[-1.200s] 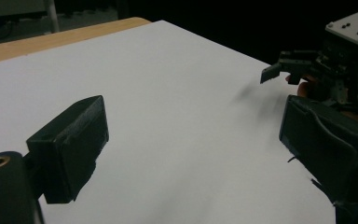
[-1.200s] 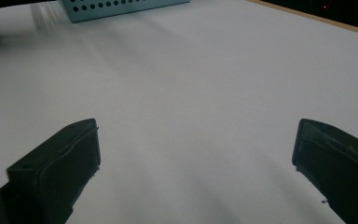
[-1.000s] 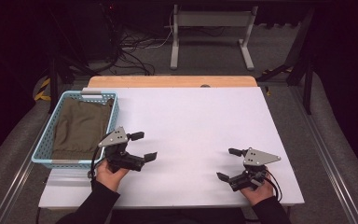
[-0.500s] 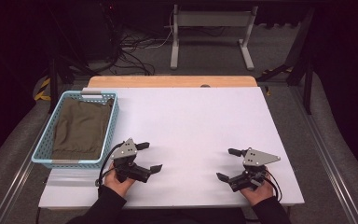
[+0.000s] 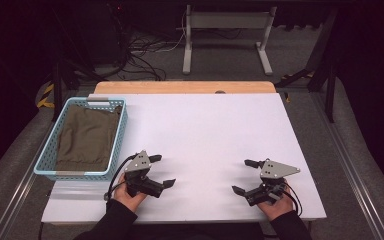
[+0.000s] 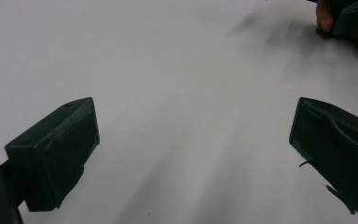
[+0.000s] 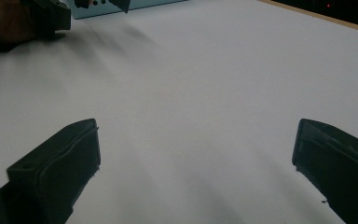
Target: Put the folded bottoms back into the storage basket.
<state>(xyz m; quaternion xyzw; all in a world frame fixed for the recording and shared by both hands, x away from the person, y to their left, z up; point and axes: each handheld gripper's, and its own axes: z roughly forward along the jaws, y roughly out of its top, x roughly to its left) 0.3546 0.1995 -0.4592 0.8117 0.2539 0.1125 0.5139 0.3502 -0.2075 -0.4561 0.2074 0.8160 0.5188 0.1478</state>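
High view: the left gripper (image 5: 162,171) has drawn back from the basket (image 5: 51,162), where the folded cloth (image 5: 85,137) lies. Both gripper views show jaws released over bare desk (image 6: 177,70); the right gripper (image 5: 245,176) rests, so the placing looks done.

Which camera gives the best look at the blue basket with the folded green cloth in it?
The high view: the whole blue basket sits at the table's left edge, with the green cloth lying folded inside. The right gripper view catches just a strip of the basket's wall at its top edge. The left gripper view faces bare white tabletop.
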